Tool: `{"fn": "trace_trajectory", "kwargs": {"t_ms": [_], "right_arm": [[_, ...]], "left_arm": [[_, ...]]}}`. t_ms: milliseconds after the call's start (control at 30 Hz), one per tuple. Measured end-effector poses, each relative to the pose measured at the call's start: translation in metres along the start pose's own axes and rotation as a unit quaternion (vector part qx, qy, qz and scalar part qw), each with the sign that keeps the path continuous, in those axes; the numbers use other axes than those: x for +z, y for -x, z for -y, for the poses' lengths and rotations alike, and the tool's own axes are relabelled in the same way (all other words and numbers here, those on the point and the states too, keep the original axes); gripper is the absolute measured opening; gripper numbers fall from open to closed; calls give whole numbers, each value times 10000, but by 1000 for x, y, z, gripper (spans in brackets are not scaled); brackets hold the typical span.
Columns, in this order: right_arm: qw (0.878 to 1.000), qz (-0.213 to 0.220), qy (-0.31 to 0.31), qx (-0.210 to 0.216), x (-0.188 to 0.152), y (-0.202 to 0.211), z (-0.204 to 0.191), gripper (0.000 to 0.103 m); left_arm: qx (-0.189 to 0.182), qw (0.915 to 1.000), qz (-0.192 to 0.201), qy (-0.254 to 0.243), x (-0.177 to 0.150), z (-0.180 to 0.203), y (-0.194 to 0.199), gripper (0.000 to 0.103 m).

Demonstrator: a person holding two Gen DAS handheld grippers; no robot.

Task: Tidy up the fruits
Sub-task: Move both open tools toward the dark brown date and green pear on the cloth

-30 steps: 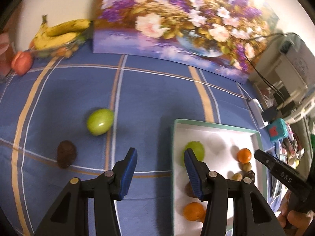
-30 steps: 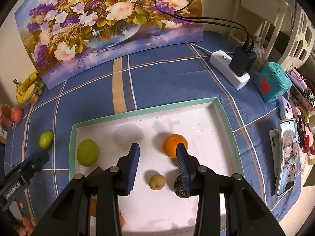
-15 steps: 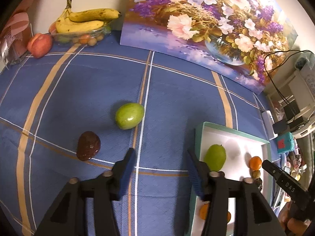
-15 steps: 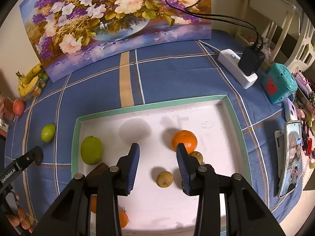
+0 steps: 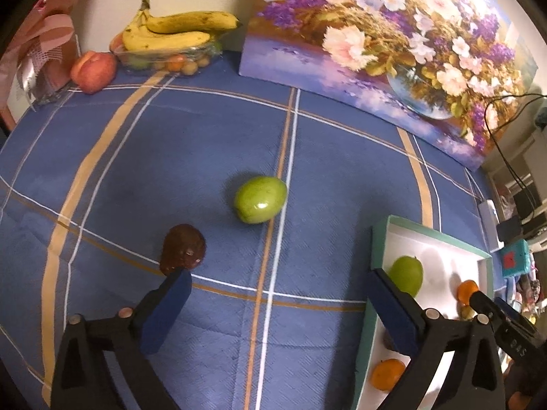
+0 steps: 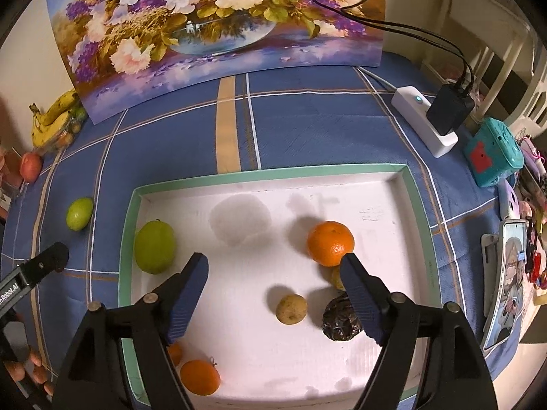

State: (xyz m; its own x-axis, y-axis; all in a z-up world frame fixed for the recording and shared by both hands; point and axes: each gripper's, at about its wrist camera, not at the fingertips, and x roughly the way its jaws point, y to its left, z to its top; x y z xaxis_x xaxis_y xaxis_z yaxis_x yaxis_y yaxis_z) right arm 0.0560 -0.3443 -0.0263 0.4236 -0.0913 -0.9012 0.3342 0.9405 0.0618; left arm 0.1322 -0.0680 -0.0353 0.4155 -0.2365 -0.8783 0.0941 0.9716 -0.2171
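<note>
A green fruit [image 5: 260, 199] and a dark brown avocado [image 5: 183, 247] lie on the blue checked tablecloth. My left gripper [image 5: 277, 294] is open and empty, just short of them. A white tray with a green rim [image 6: 266, 172] holds a green fruit [image 6: 154, 246], an orange [image 6: 330, 243], a small tan fruit [image 6: 291, 309], a dark wrinkled fruit [image 6: 340, 321] and an orange [image 6: 200, 377] at the front. My right gripper [image 6: 273, 270] is open and empty above the tray. The tray also shows in the left wrist view [image 5: 377, 239].
A flower painting [image 6: 218, 27] stands at the back. Bananas in a clear dish [image 5: 171, 42] and a peach [image 5: 93, 71] sit at the far left. A power strip with charger [image 6: 430, 116], a teal box [image 6: 492, 152] and a phone [image 6: 506, 283] lie to the right.
My left gripper has swung left from the tray toward the loose green fruit and avocado, and its jaws have opened wider. My right gripper has opened wider over the tray.
</note>
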Motion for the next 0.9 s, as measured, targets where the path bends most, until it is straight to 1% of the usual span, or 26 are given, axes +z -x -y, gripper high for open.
{"fn": "trace_trajectory", "kwargs": {"t_ms": [33, 67, 200, 333, 433, 567, 733, 900], "right_arm": [[10000, 14, 16, -11, 0, 0, 0, 89], [10000, 39, 40, -38, 0, 0, -1, 96], [9996, 227, 129, -124, -1, 4, -4, 96], [9993, 367, 64, -40, -2, 6, -6, 96], [9990, 436, 37, 12, -2, 7, -9, 96], [9991, 391, 94, 113, -3, 6, -19, 96], [9989, 386, 249, -29, -3, 7, -35, 96], [9988, 385, 284, 105, -3, 10, -55, 96]], "left_arm": [[14, 10000, 31, 20, 0, -1, 1, 103], [26, 10000, 60, 39, 1, -3, 2, 103], [43, 9998, 137, 131, 2, -8, 5, 103], [114, 9997, 183, 133, 4, -13, 8, 103], [94, 9995, 256, 181, 6, -17, 11, 103], [82, 9990, 353, 258, 9, -25, 17, 103], [90, 9984, 465, 293, 11, -35, 25, 103], [39, 9972, 625, 410, 13, -52, 34, 103]]}}
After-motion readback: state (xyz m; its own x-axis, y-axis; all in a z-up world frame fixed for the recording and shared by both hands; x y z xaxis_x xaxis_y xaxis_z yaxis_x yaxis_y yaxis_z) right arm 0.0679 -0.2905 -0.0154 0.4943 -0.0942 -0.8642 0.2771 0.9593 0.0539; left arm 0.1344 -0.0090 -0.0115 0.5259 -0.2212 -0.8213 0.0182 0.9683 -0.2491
